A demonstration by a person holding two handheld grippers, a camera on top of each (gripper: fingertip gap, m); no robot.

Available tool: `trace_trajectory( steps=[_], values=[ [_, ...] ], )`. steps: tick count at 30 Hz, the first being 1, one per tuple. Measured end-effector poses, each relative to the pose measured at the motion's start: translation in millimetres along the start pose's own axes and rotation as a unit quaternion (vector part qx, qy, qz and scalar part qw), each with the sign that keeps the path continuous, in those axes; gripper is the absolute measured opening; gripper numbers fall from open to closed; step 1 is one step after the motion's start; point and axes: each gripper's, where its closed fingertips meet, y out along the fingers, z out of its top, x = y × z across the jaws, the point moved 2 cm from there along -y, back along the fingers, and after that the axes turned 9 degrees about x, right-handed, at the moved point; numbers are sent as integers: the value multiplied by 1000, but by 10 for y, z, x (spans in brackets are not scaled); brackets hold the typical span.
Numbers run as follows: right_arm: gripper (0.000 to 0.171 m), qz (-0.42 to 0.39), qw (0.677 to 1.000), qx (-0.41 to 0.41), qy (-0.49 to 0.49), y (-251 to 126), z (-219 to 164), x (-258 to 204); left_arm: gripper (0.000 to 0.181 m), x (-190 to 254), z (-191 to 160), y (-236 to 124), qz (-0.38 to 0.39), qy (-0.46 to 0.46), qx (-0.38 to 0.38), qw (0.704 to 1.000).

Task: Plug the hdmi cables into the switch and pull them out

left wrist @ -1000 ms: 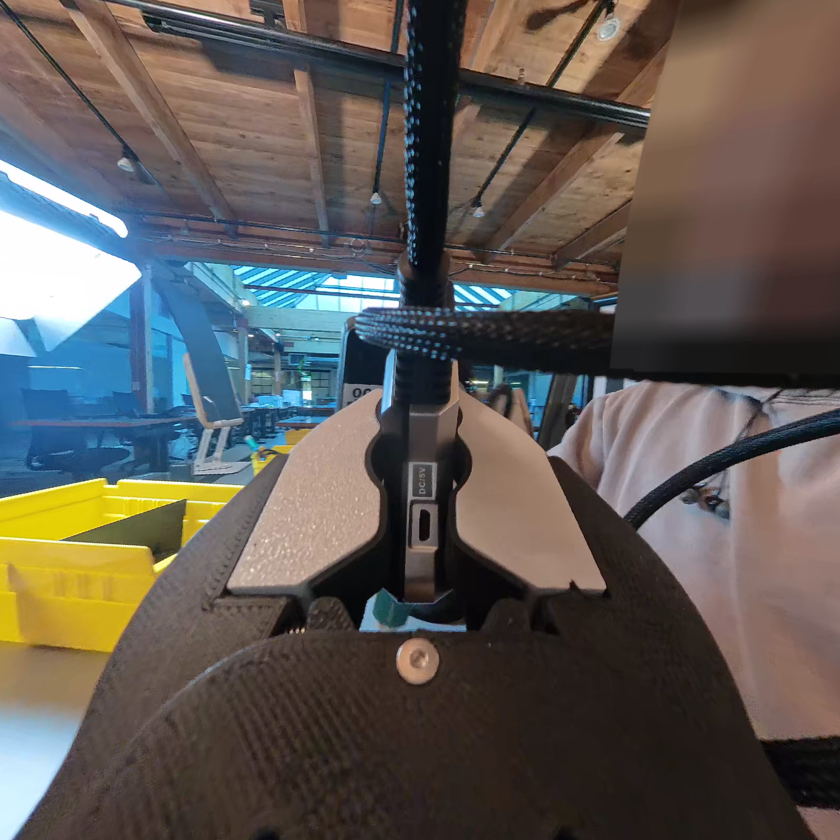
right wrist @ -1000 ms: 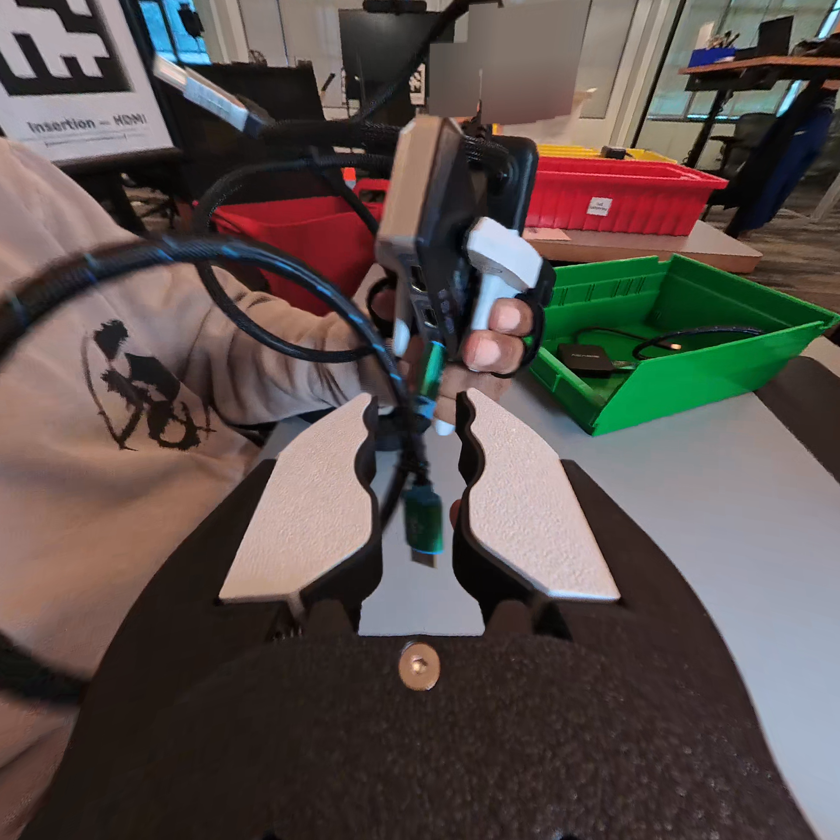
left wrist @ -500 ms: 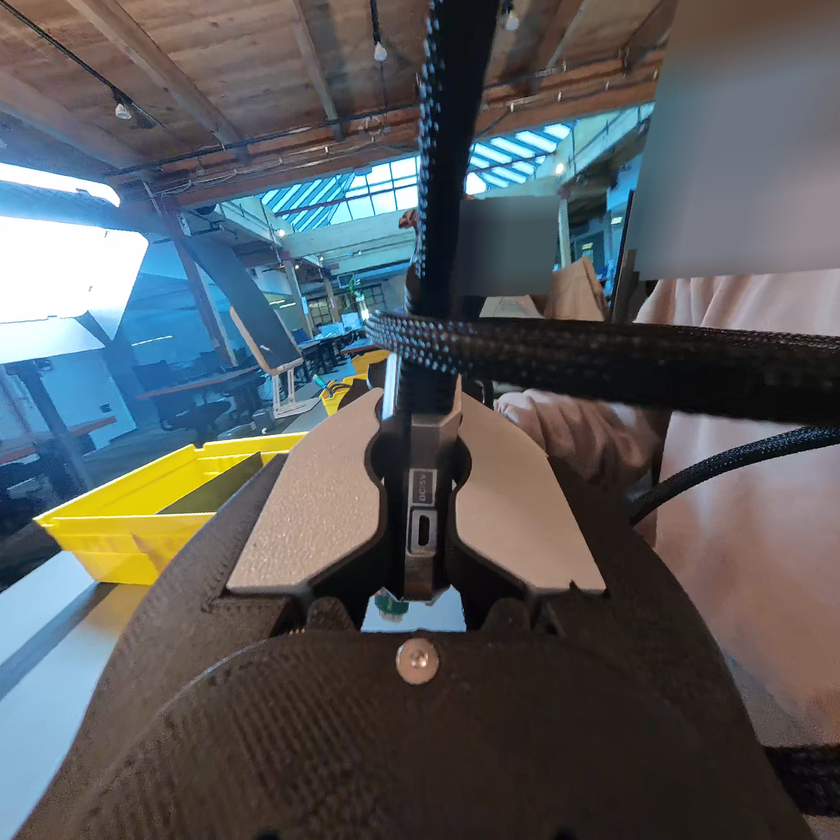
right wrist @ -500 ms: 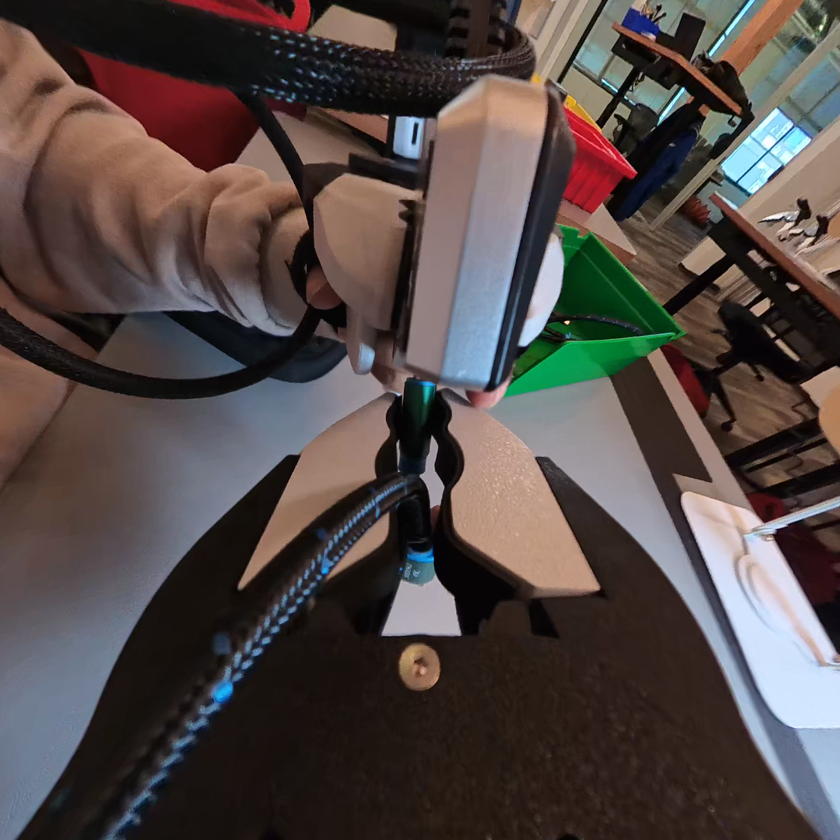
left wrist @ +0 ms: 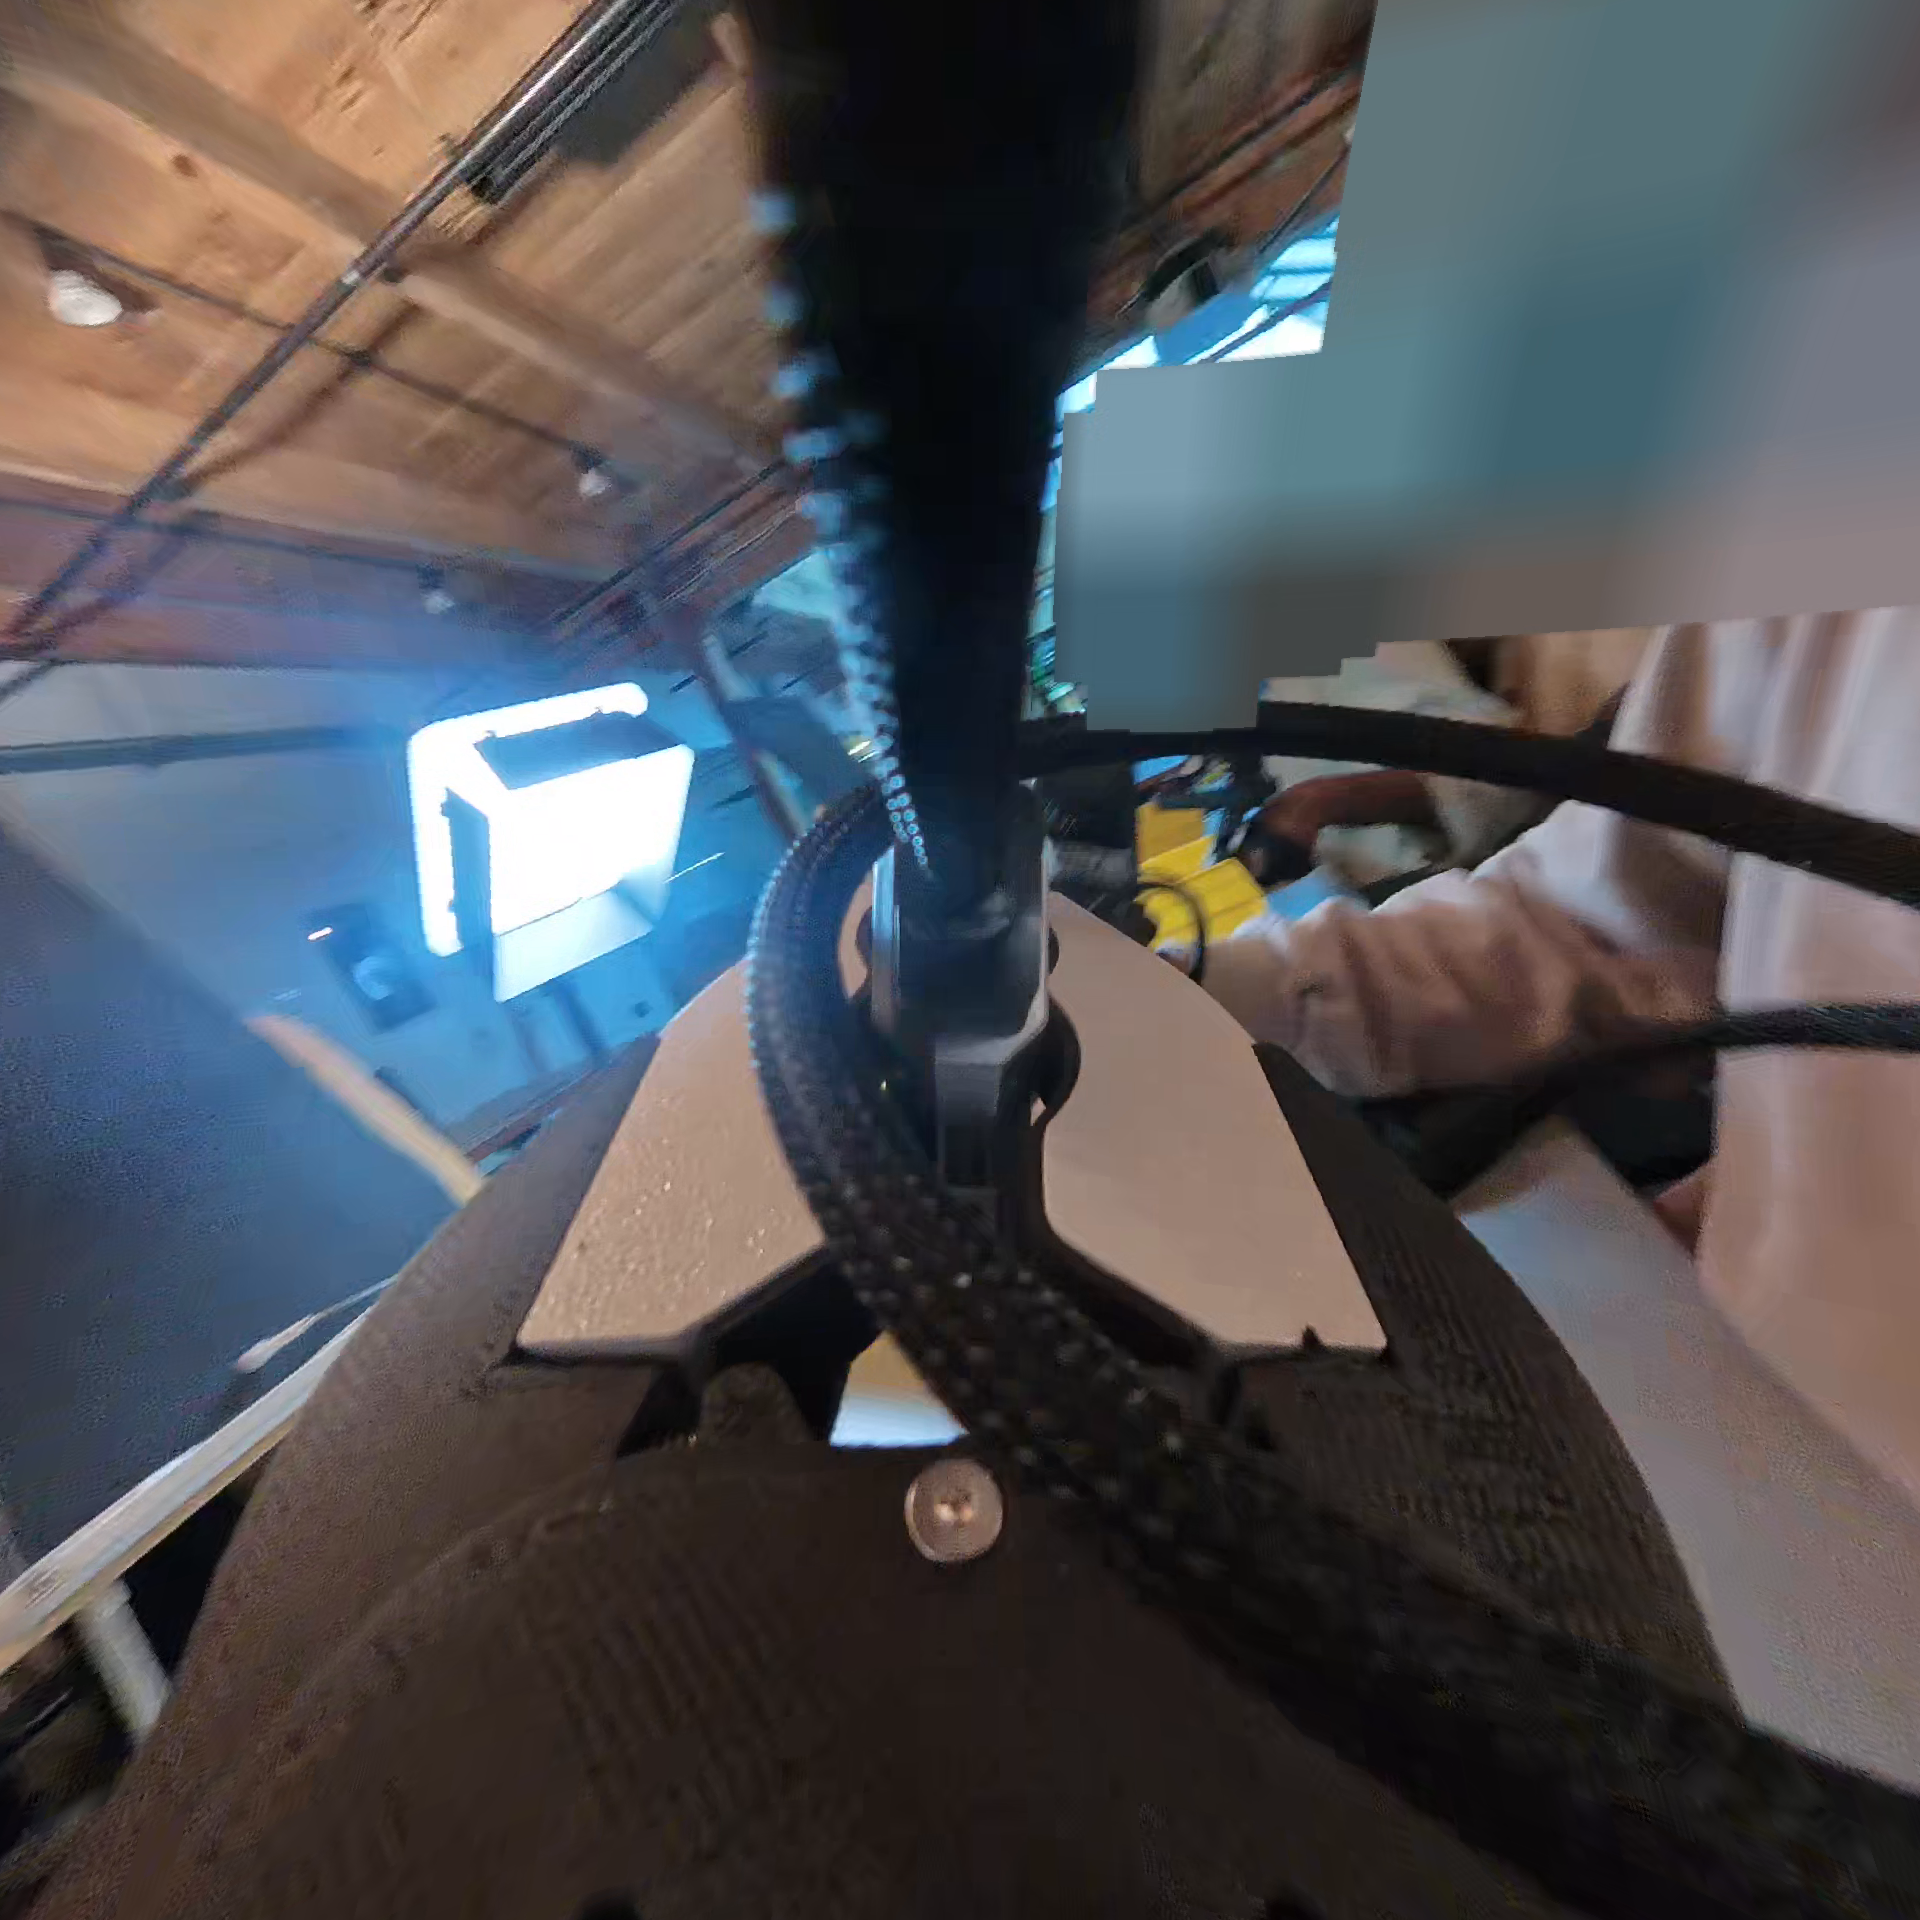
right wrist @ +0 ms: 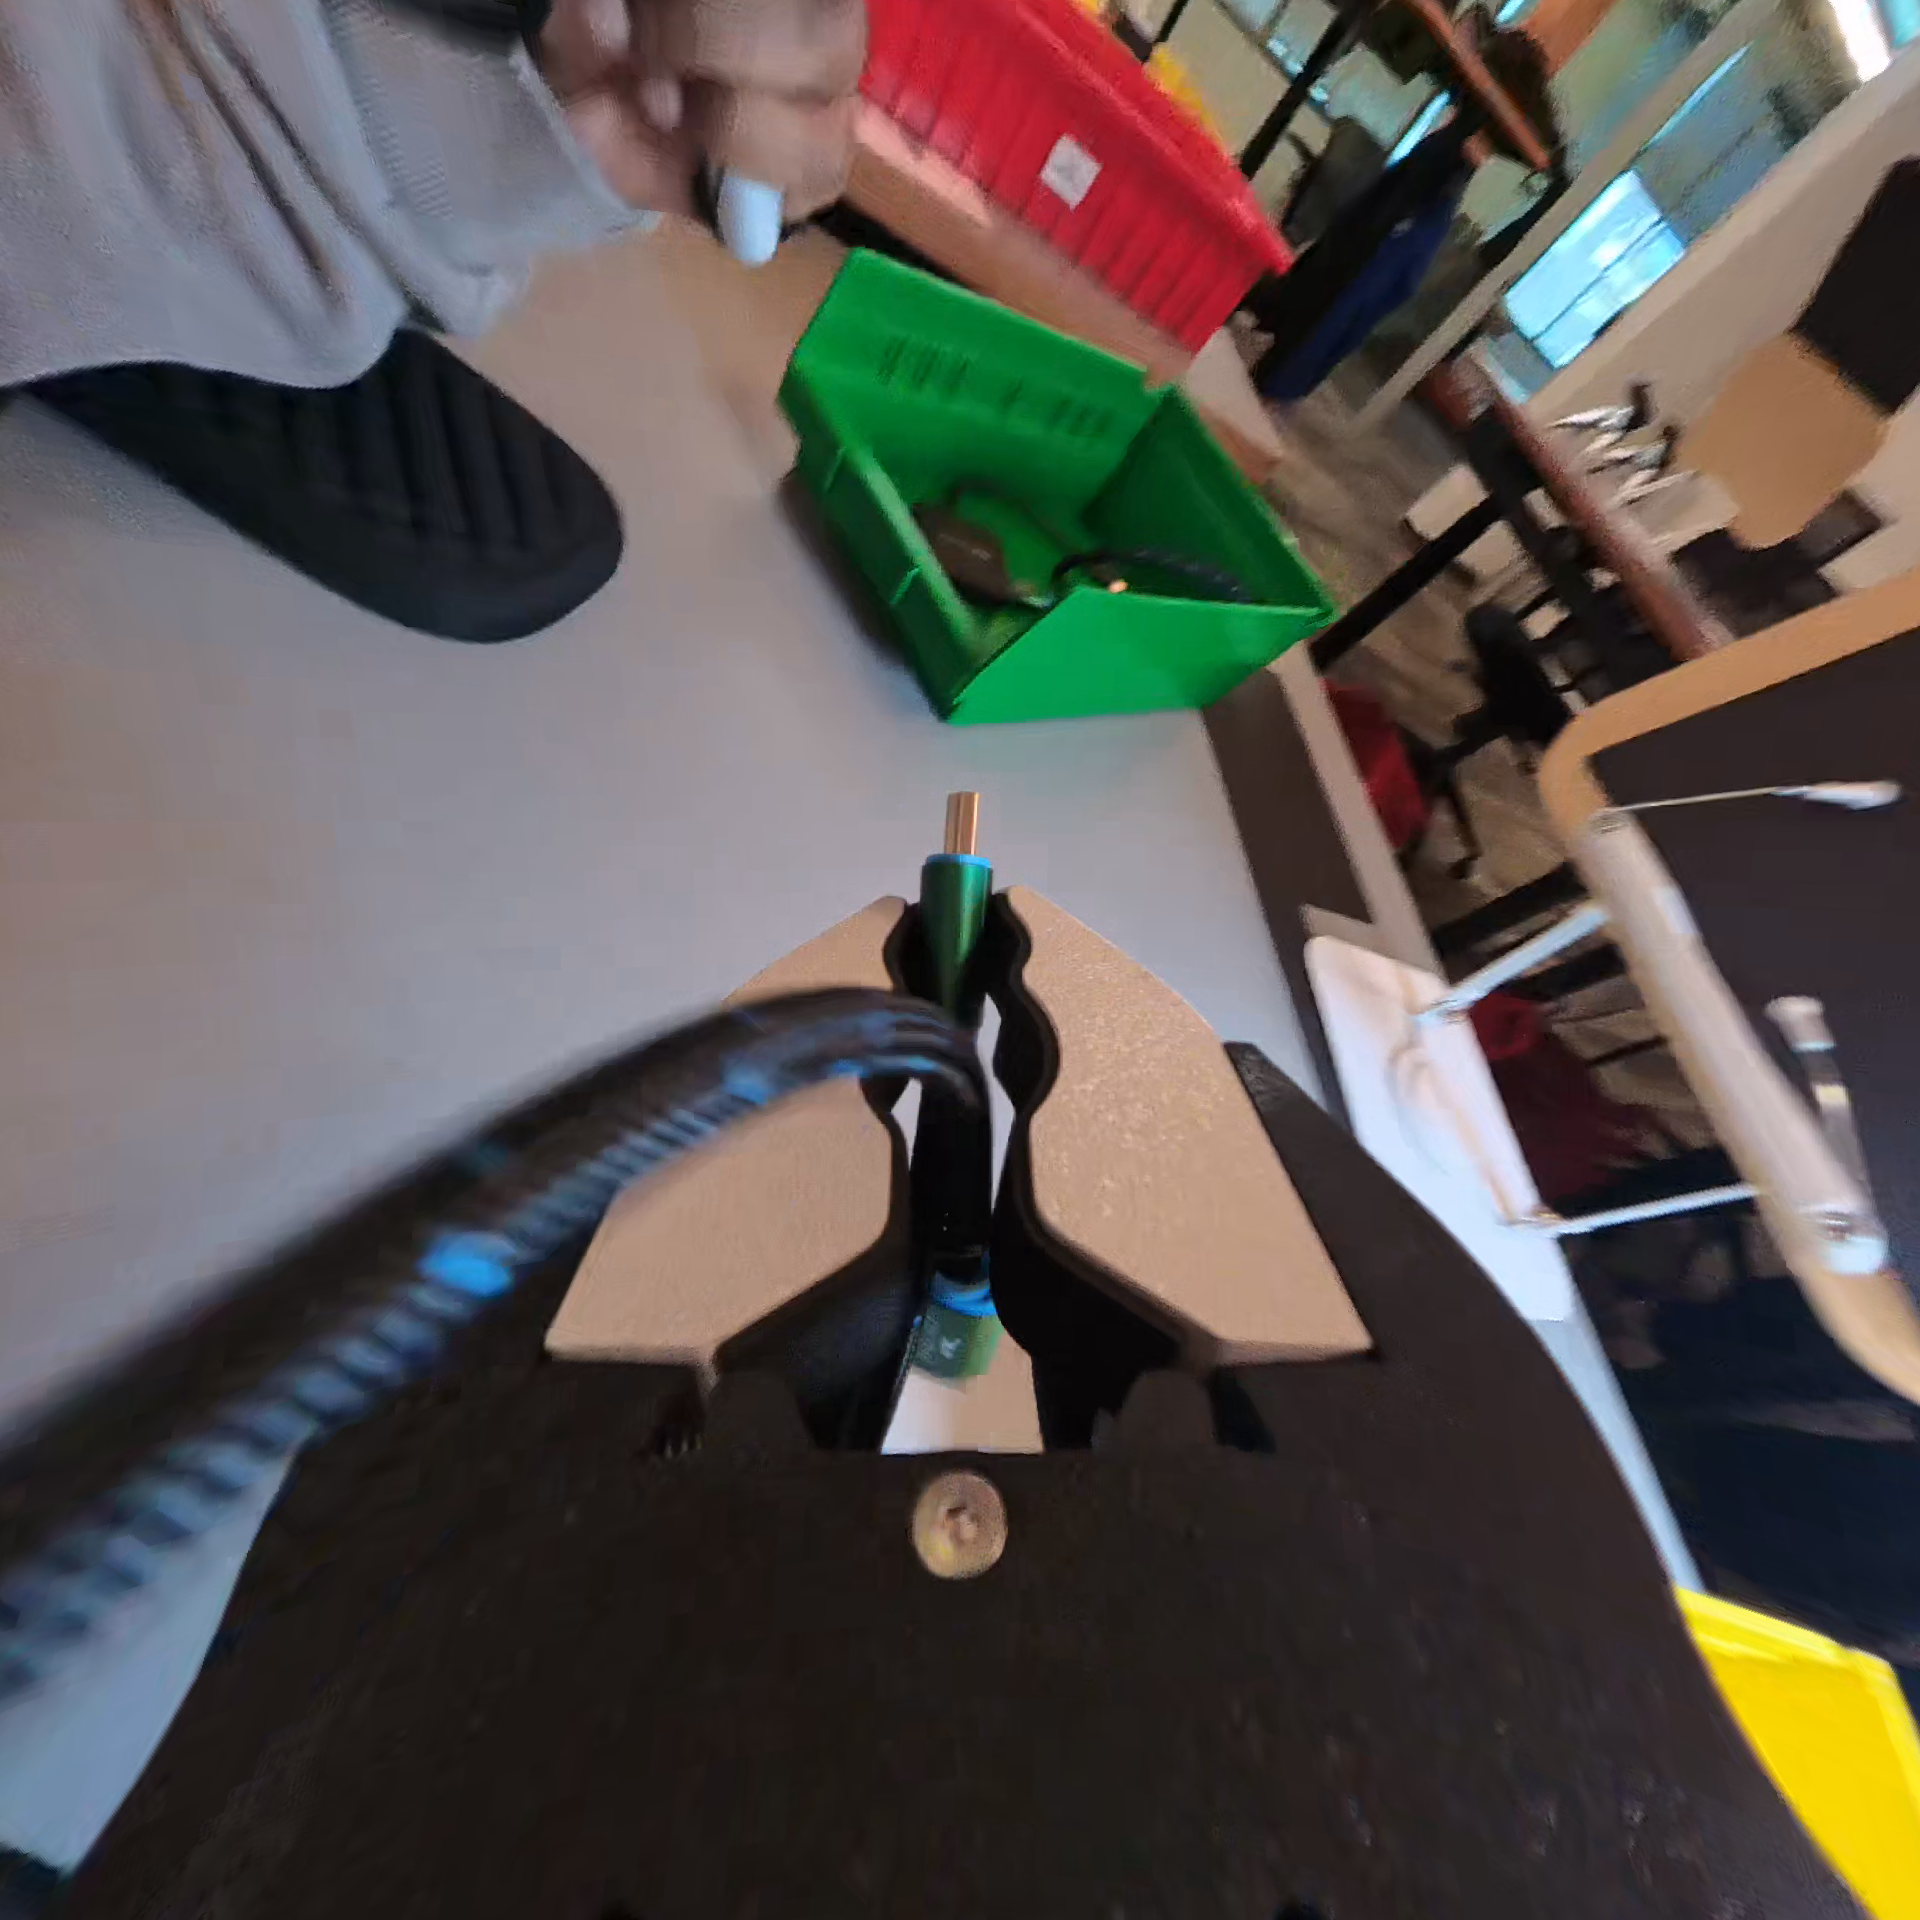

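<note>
Right gripper [right wrist: 954, 925] clamps green plug [right wrist: 954, 914] | left gripper [left wrist: 961, 997] clamps switch [left wrist: 966, 966]

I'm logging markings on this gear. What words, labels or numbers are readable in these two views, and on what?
Nothing here can be read.
Red bin: white sticker, too blurred to read.
Rear green plug: small pale mark, too blurred to read.
Front green plug: no writing shows.
Switch: no writing shows; a cable crosses it.

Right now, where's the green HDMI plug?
In the right wrist view, the green HDMI plug is clamped between the right gripper fingers, its gold tip bare above the grey table, short of the green bin.
</note>
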Motion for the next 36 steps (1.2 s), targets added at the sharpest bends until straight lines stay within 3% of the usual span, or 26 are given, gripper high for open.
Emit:
trace_trajectory(
  steps=[2,5,9,12,15,19,29,31,36],
  values=[
    [12,-31,999,-5,-18,-33,91,138,24,-89,-119,-55,25,3,-23,999],
    [12,-111,992,-62,-23,-191,-93,436,24,-152,-372,-24,43,10,-76,996],
    [11,-221,955,-197,21,-638,-648,966,24,-136,-638,34,42,8,-121,992],
    [11,-252,922,-285,75,-956,-1142,1271,24,-113,-773,65,39,-2,-139,989],
    [11,-230,902,-339,138,-1075,-1543,1343,24,-108,-869,58,41,0,-160,986],
    [19,-208,877,-418,113,-1123,-1821,1424,24,-129,-959,50,45,-21,-163,985],
    [41,-100,828,-545,86,-1405,-1743,1765,24,-161,-1218,7,56,-34,-206,976],
    [41,-127,838,-524,90,-1423,-1585,1838,23,-162,-1216,12,57,-32,-205,976],
    [41,-134,938,-307,88,-896,-750,1570,23,-191,-1227,12,67,-28,-207,976]
  ],
)
